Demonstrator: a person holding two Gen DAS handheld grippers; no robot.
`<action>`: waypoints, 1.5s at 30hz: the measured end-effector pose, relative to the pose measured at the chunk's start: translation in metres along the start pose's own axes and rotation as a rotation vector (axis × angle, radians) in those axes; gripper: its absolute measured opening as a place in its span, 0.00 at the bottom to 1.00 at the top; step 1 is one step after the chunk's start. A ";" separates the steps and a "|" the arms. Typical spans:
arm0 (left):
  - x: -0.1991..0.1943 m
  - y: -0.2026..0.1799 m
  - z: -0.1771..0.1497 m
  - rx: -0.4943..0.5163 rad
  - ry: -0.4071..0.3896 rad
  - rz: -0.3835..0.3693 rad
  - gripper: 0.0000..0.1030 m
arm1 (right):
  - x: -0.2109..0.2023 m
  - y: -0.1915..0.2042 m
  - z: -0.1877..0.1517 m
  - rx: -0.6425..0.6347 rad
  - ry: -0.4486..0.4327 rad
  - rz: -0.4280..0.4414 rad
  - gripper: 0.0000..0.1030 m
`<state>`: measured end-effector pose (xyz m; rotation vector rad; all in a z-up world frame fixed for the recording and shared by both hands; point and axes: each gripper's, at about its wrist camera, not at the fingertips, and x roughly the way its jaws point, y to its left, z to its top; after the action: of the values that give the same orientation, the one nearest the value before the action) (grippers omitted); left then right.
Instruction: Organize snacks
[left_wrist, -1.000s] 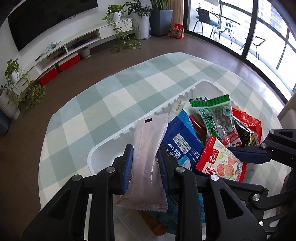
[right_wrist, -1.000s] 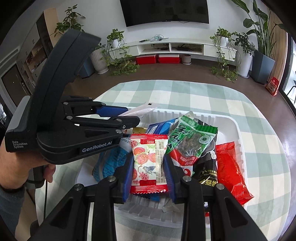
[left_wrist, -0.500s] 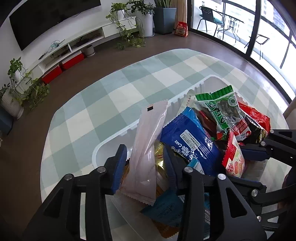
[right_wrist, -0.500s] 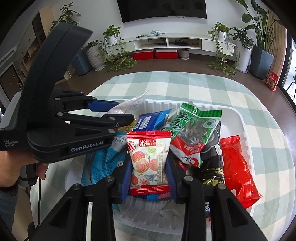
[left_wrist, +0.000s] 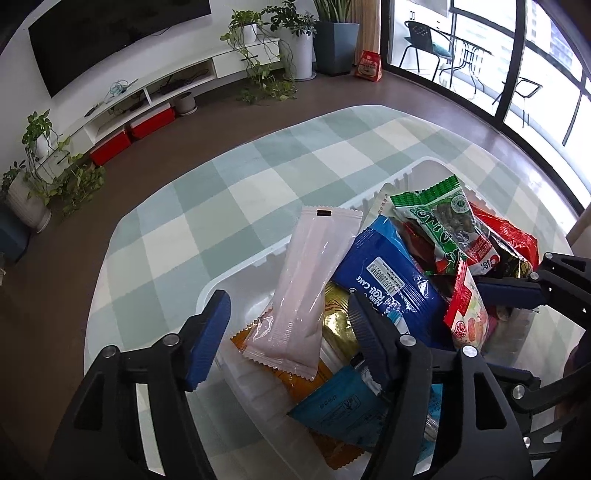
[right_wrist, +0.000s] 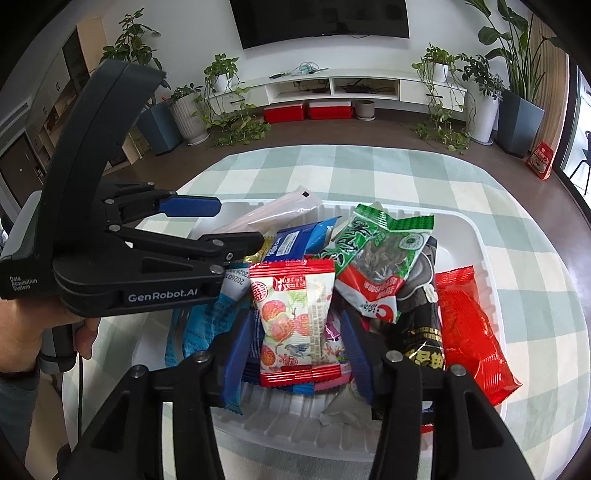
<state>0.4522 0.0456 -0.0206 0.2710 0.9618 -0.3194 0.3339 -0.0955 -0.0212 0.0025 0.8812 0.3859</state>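
Observation:
A white tray on the checked table holds a heap of snack packets. In the left wrist view my left gripper is opening. A long pale pink packet lies loose between its fingers on the heap, beside a blue roll-cake packet. In the right wrist view my right gripper is opening too. A red-and-white fruit packet leans between its pads with gaps on both sides. The left gripper hangs over the tray's left end.
Also in the tray lie a green packet, a red packet, a black-and-gold packet and a light blue packet. A hand grips the left tool. Checked cloth surrounds the tray.
Both grippers have opened. The pink packet slipped from the left pads down onto the heap. The fruit packet, earlier pinched by the right pads, now stands free between them.

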 end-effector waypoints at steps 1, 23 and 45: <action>-0.001 0.001 -0.001 -0.004 -0.005 0.003 0.63 | -0.001 0.001 0.000 -0.003 -0.002 -0.001 0.55; -0.171 -0.067 -0.095 -0.104 -0.448 0.081 1.00 | -0.135 -0.013 -0.047 0.061 -0.369 -0.006 1.00; -0.369 -0.187 -0.197 -0.399 -0.649 0.471 1.00 | -0.374 0.029 -0.130 -0.007 -1.088 -0.170 1.00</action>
<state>0.0354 -0.0009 0.1643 0.0129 0.2860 0.2162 0.0122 -0.2119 0.1811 0.1200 -0.1959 0.1748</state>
